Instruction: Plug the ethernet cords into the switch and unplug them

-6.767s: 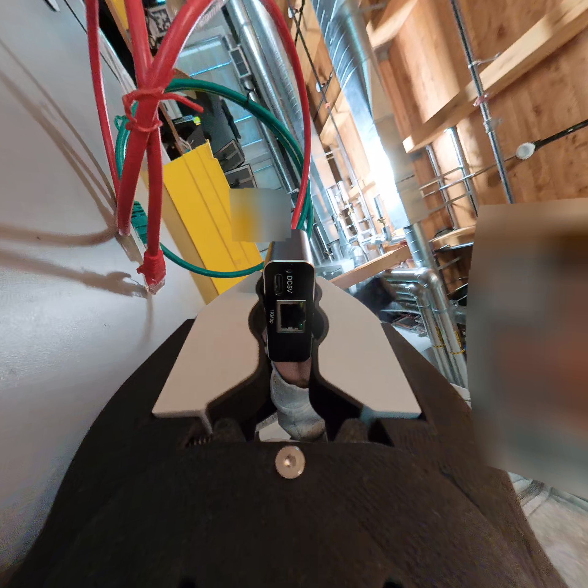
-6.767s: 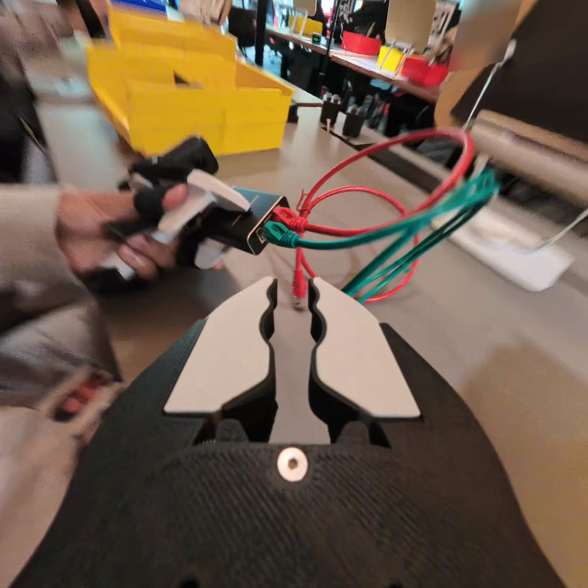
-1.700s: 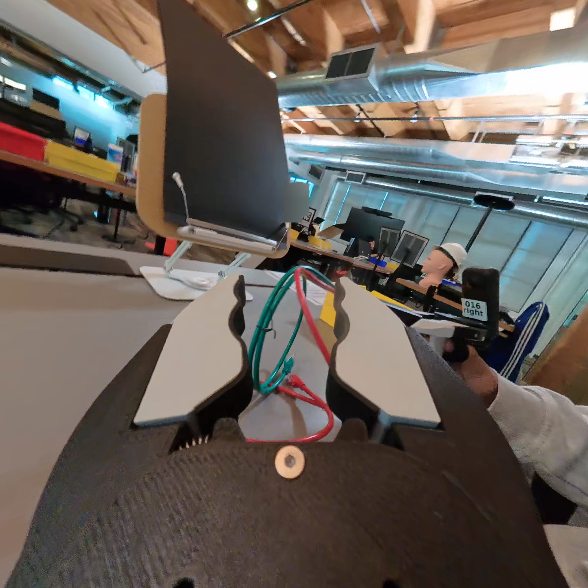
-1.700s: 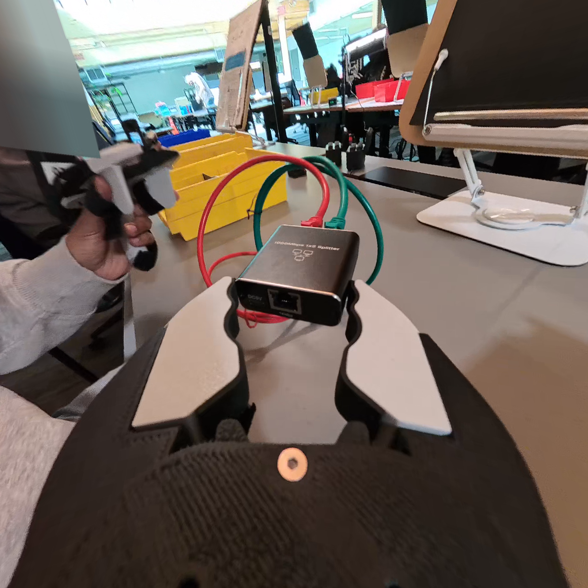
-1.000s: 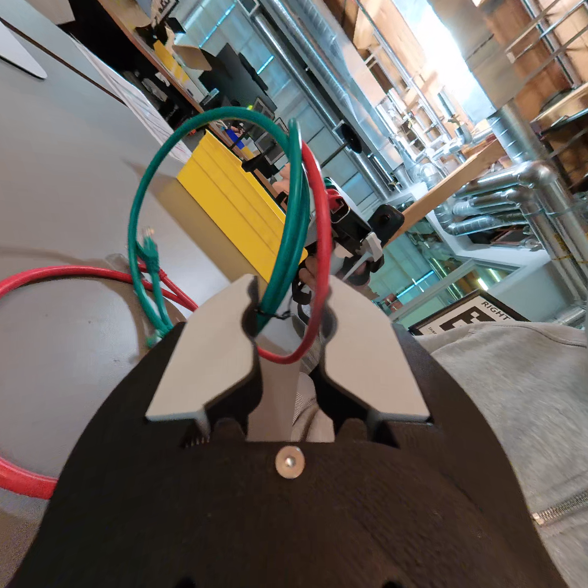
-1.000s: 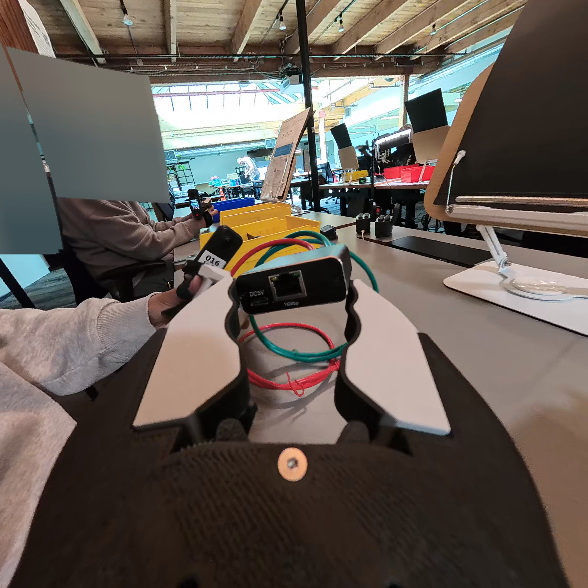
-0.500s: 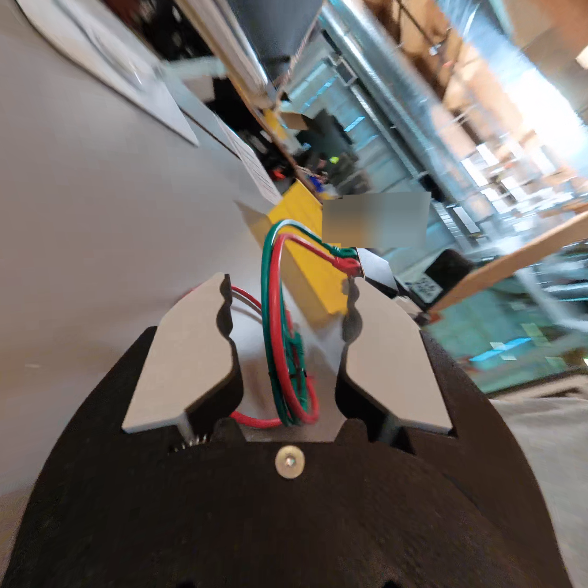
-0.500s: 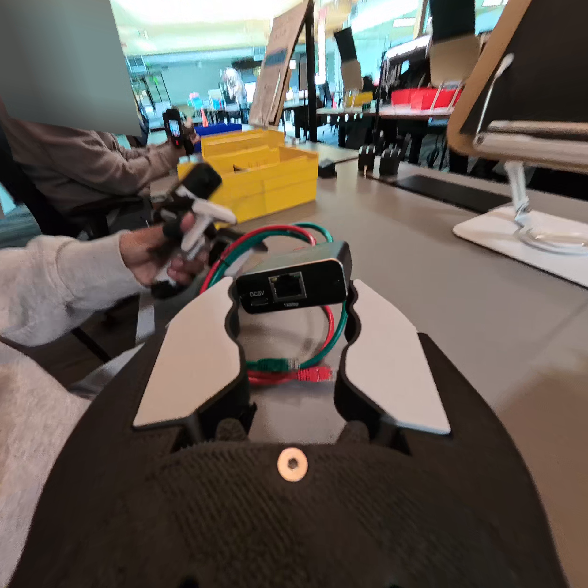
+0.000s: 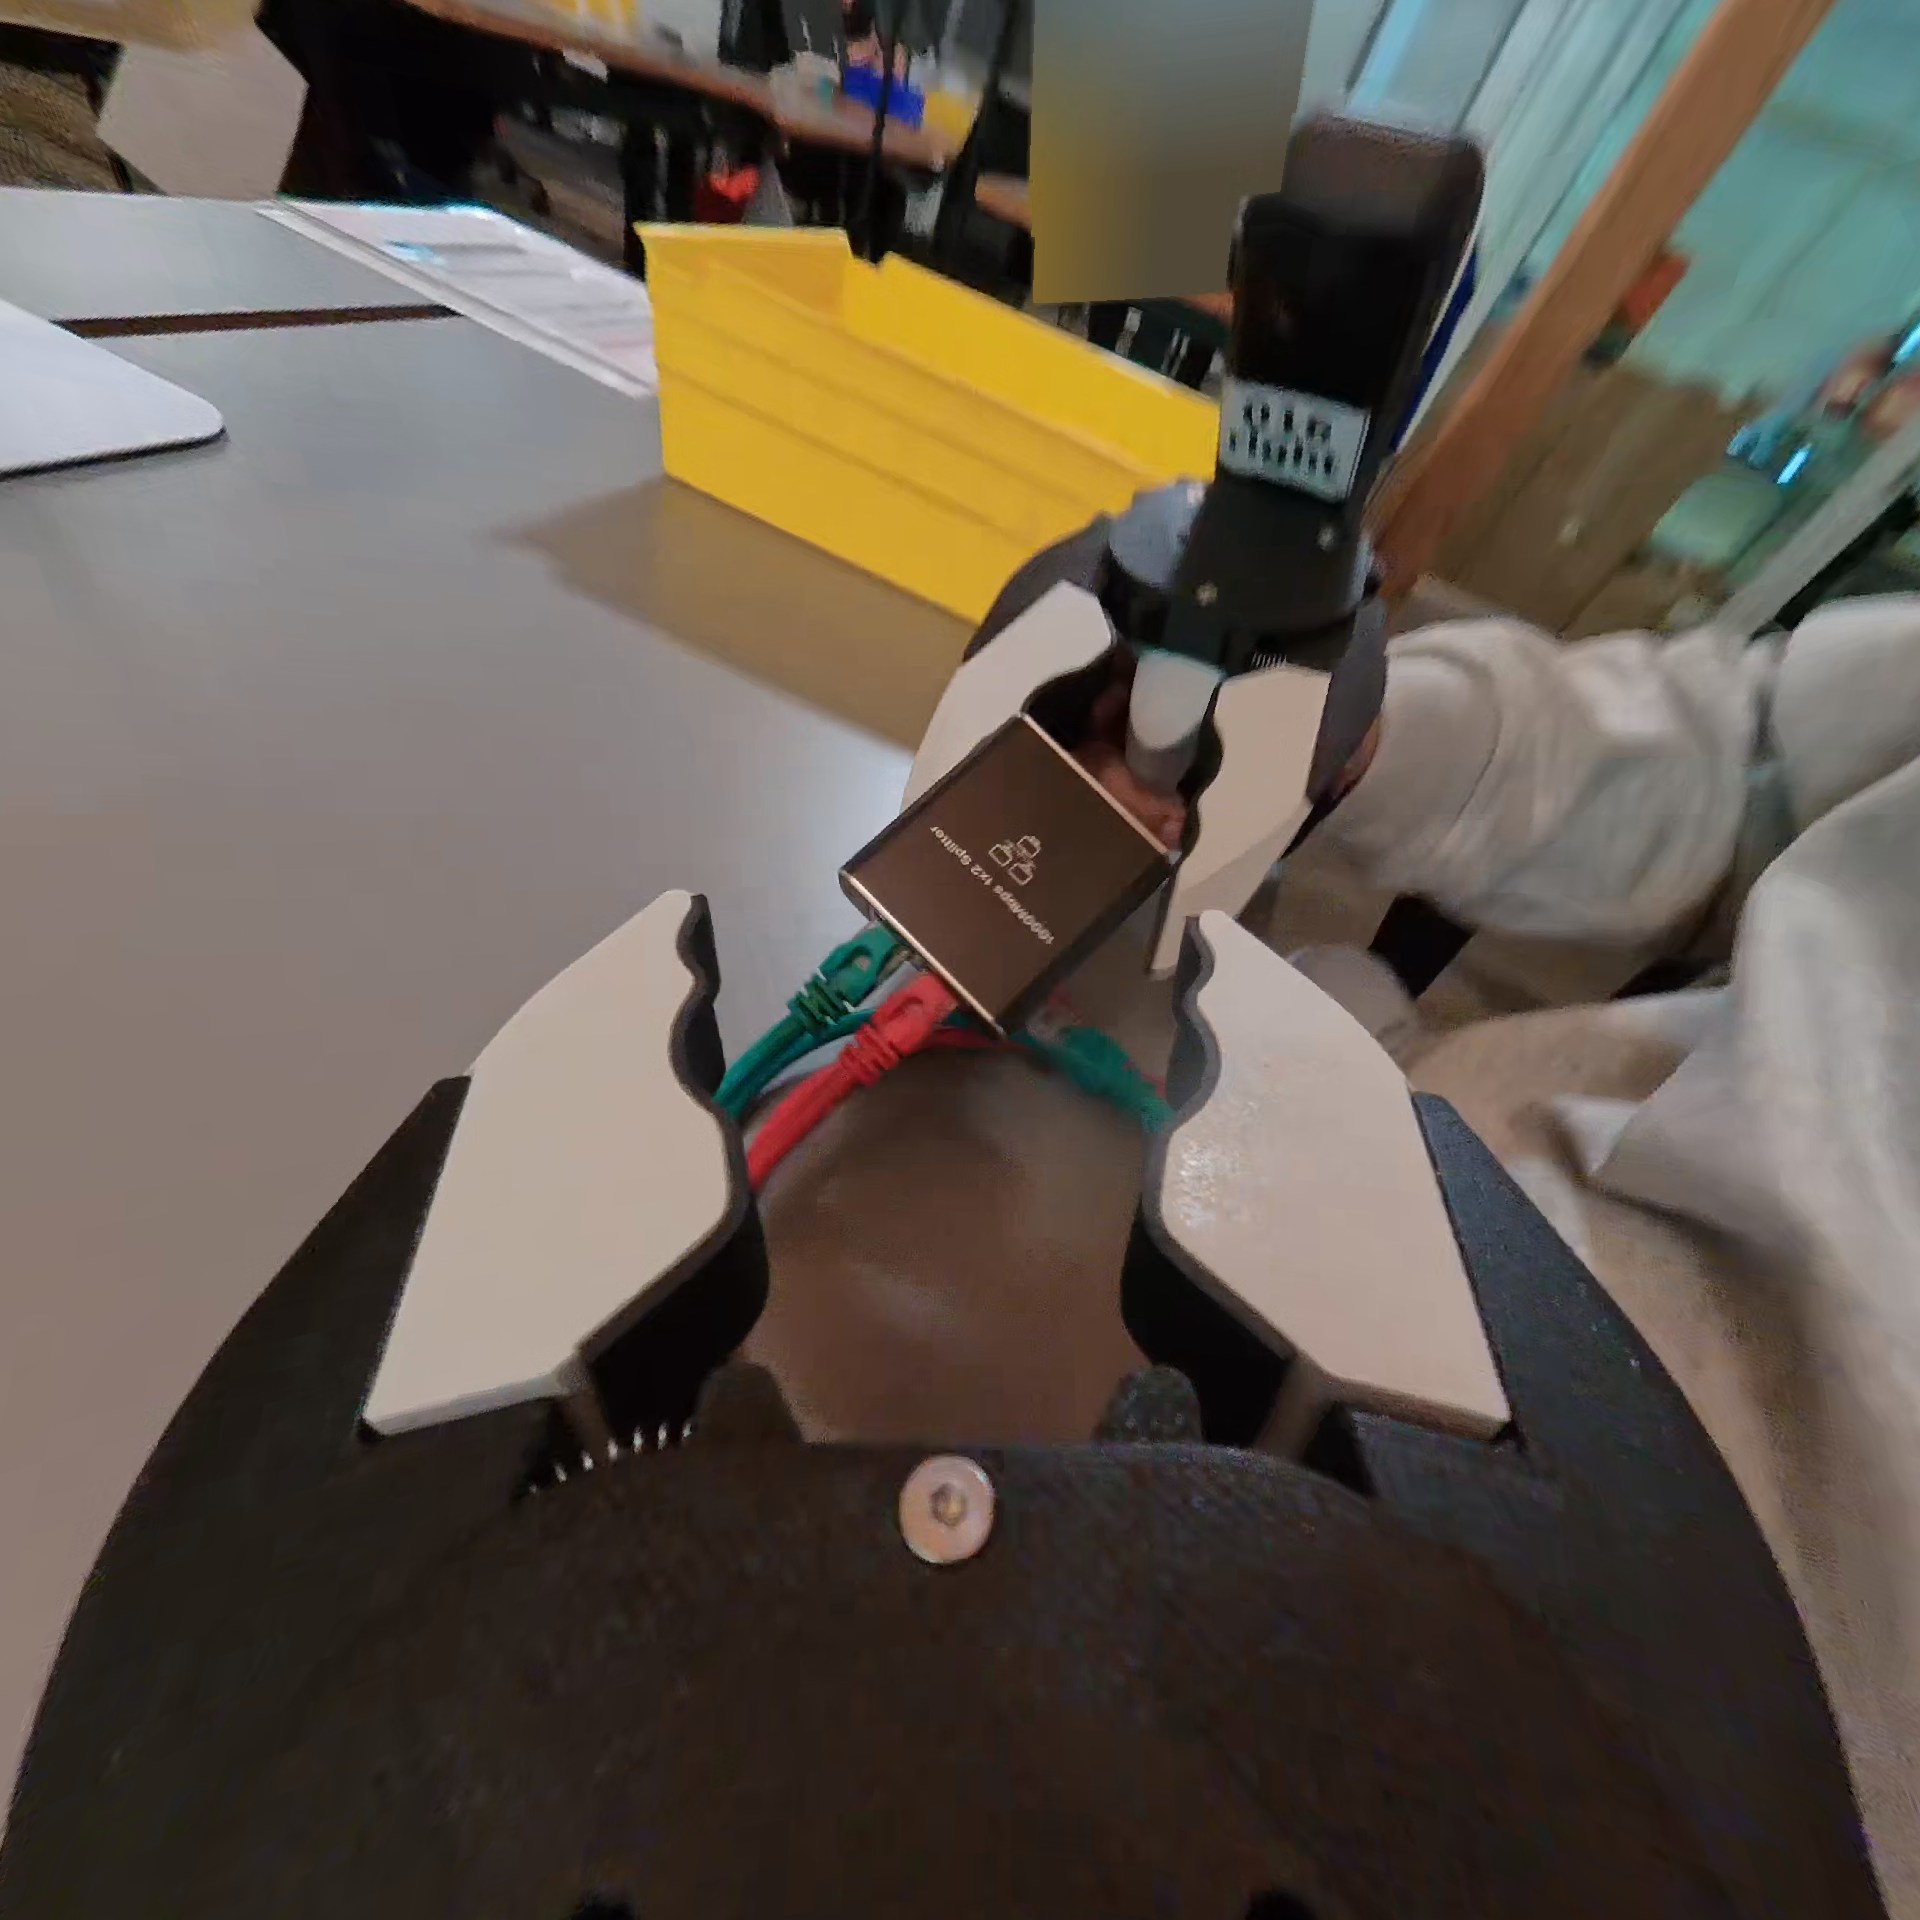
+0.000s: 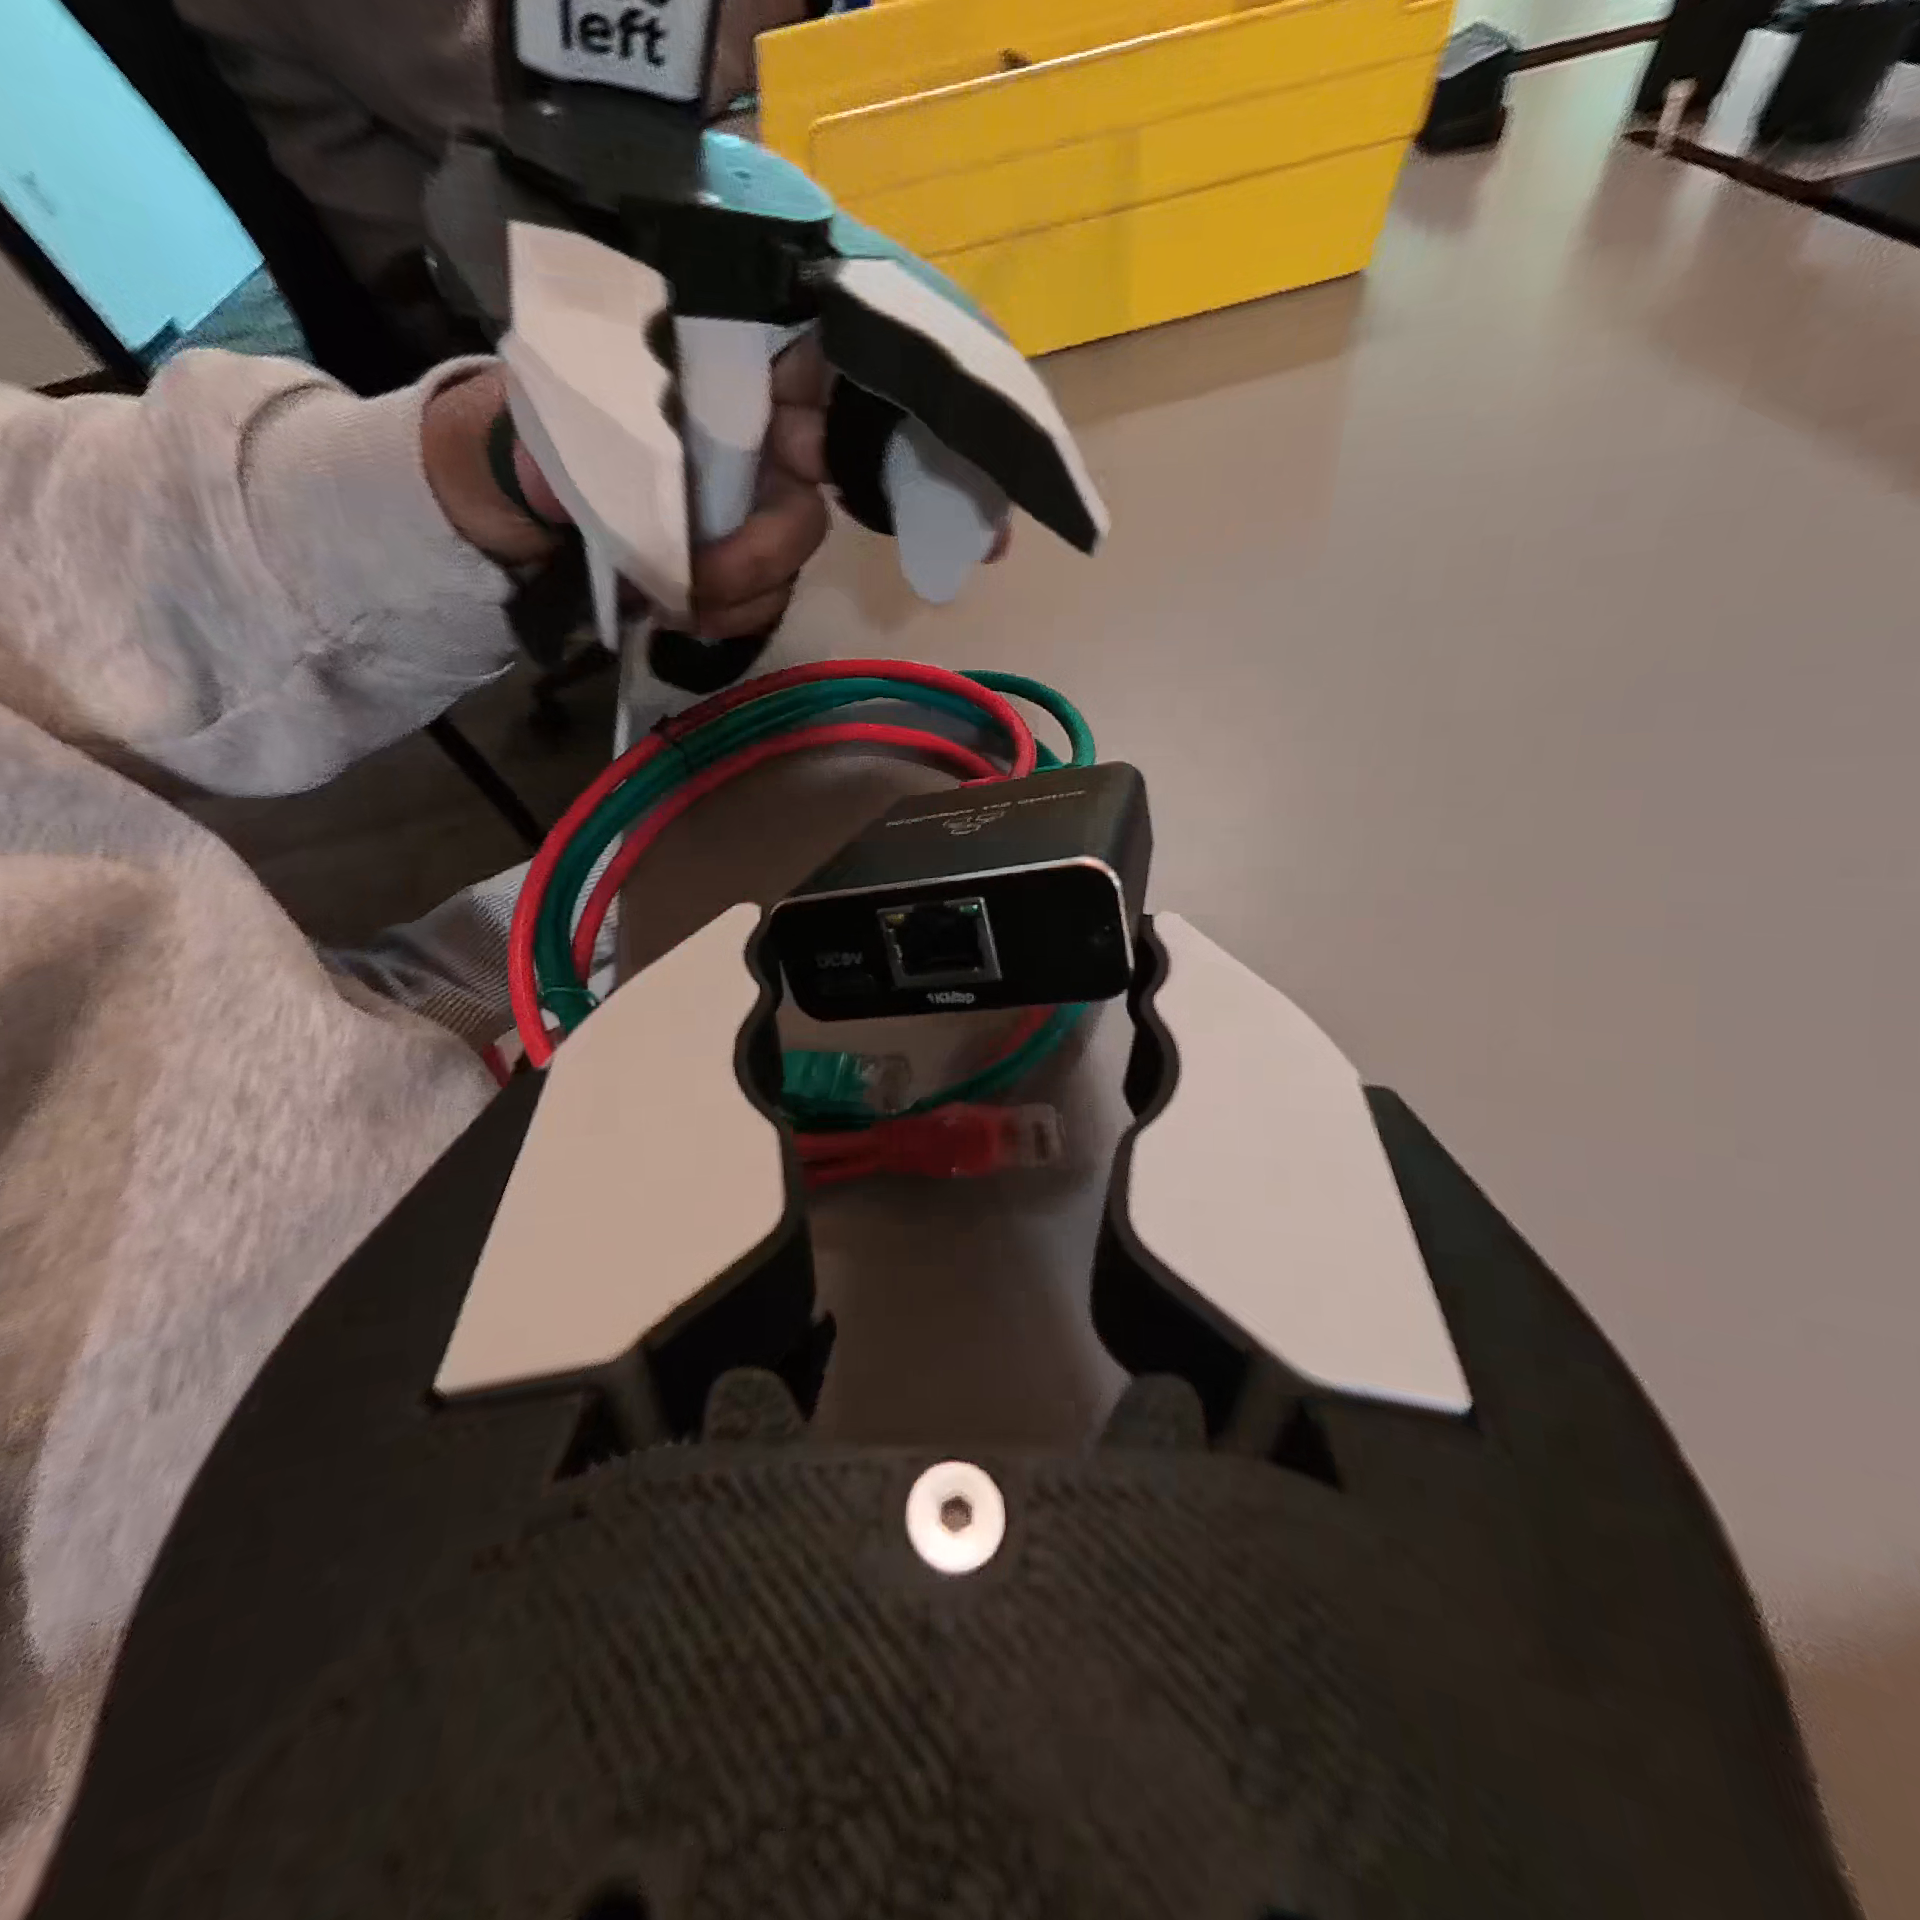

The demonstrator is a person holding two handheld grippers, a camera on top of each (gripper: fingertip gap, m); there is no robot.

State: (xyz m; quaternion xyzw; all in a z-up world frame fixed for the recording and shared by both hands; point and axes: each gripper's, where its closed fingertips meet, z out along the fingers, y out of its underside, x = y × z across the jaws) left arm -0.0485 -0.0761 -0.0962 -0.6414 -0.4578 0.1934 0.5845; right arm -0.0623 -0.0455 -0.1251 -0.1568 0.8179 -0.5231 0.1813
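My right gripper (image 10: 951,925) is shut on the dark metal switch (image 10: 956,914) and holds it just above the table, its single port facing the camera. In the left wrist view the switch (image 9: 1008,873) hangs tilted in the right gripper (image 9: 1143,748). A green plug (image 9: 842,977) and a red plug (image 9: 894,1029) sit in its lower end. The cords loop on the table (image 10: 779,727). Their free ends, a green plug (image 10: 842,1081) and a red plug (image 10: 966,1138), lie under the switch. My left gripper (image 9: 940,920) is open and empty, close in front of the plugged end; it also shows in the right wrist view (image 10: 779,416).
A yellow bin (image 9: 883,416) stands on the grey table (image 9: 312,727) behind the switch, and shows in the right wrist view (image 10: 1122,187). A white stand base (image 9: 83,405) lies at the far left. A person's light sleeves (image 10: 208,582) are along the near table edge.
My left gripper has swung round to face the plugged end of the switch, still open. My right gripper has tipped downward with the switch still in it.
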